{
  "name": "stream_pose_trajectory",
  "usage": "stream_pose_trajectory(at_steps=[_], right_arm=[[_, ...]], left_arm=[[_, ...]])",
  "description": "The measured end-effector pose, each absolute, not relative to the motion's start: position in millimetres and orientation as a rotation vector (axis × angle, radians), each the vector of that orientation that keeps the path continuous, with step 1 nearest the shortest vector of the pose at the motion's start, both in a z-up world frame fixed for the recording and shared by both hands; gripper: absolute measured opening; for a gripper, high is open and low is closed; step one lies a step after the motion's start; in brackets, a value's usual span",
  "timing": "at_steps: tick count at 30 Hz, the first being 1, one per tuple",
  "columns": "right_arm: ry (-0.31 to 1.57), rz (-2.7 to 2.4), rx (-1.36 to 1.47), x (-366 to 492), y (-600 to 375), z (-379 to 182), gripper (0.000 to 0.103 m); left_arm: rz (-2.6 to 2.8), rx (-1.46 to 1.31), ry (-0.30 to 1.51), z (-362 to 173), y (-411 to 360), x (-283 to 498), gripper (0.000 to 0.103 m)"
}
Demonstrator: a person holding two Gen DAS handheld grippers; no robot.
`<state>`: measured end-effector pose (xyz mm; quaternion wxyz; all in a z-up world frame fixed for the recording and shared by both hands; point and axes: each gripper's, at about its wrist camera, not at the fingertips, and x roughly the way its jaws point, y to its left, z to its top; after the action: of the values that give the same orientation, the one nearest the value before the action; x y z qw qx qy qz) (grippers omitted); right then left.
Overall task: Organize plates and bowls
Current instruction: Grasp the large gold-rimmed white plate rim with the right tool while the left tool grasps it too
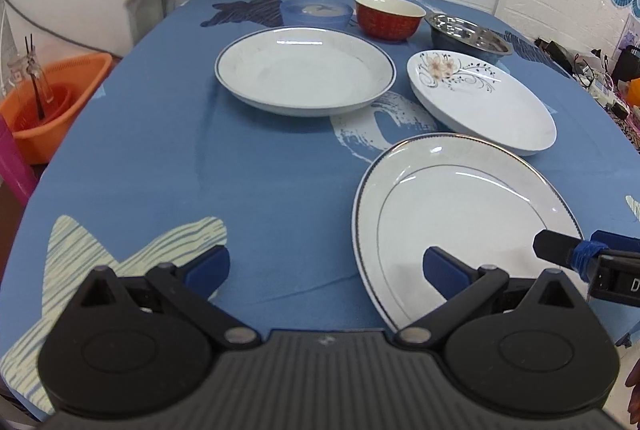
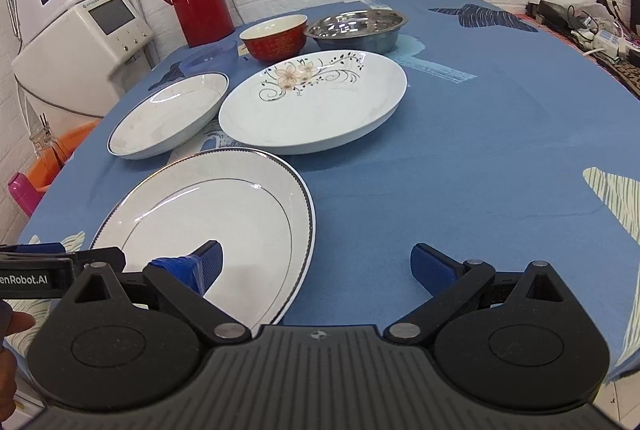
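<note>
Plates lie ahead of my fingers: rimmed plate [image 1: 460, 214] nearest, flower plate [image 2: 316, 102] and deep plate [image 1: 304, 70] beyond, bowls [image 2: 276, 36] behind. Left gripper [image 1: 326, 270] and right gripper [image 2: 316, 266] are both spread wide, holding nothing. I would slide one finger under the rimmed plate's near edge; free cloth [image 2: 460, 170] lies right of it.

Clear path: bare tablecloth [image 2: 460, 166] lay at 1–3 o'clock.
Obstacles: rimmed plate [image 2: 208, 226] at 10, floral plate [image 2: 316, 110] at 12.
</note>
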<state>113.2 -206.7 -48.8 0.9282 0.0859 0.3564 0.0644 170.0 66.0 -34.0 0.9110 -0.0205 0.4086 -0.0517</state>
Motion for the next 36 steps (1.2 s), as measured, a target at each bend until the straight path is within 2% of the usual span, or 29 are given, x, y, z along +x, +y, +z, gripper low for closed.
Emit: stream_pose_trajectory(at_steps=[8, 21, 27, 28, 29, 31, 32, 35, 36], right_arm=[[0.76, 0.154, -0.014, 120.4, -176.4, -54.0, 0.089], [0.777, 0.241, -0.041, 123.4, -176.7, -52.0, 0.09], [0.754, 0.315, -0.07, 122.2, -171.2, -52.5, 0.084], [0.75, 0.329, -0.075, 121.7, -170.5, -52.1, 0.079], [0.742, 0.344, -0.077, 121.1, -169.8, -51.5, 0.07], [0.727, 0.342, -0.076, 118.5, -168.3, -49.8, 0.06], [0.723, 0.341, -0.068, 118.2, -169.3, -49.8, 0.056], [0.717, 0.324, -0.051, 116.0, -170.3, -49.9, 0.053], [0.718, 0.314, -0.043, 114.8, -169.5, -49.8, 0.054]], left_arm=[[-0.111, -0.006, 0.879, -43.8, 57.5, 181.8, 0.103], [-0.12, 0.004, 0.916, -41.1, 57.3, 184.3, 0.103], [-0.14, 0.013, 0.924, -41.2, 53.5, 183.5, 0.101], [-0.152, 0.016, 0.916, -41.0, 52.3, 182.8, 0.097], [-0.172, 0.015, 0.9, -39.7, 51.3, 180.9, 0.092], [-0.215, 0.022, 0.87, -35.3, 46.9, 177.5, 0.059], [-0.242, 0.022, 0.866, -33.7, 44.3, 176.6, 0.051], [-0.247, 0.007, 0.861, -33.0, 39.4, 176.7, 0.045], [-0.251, -0.017, 0.865, -33.0, 40.9, 177.2, 0.037]])
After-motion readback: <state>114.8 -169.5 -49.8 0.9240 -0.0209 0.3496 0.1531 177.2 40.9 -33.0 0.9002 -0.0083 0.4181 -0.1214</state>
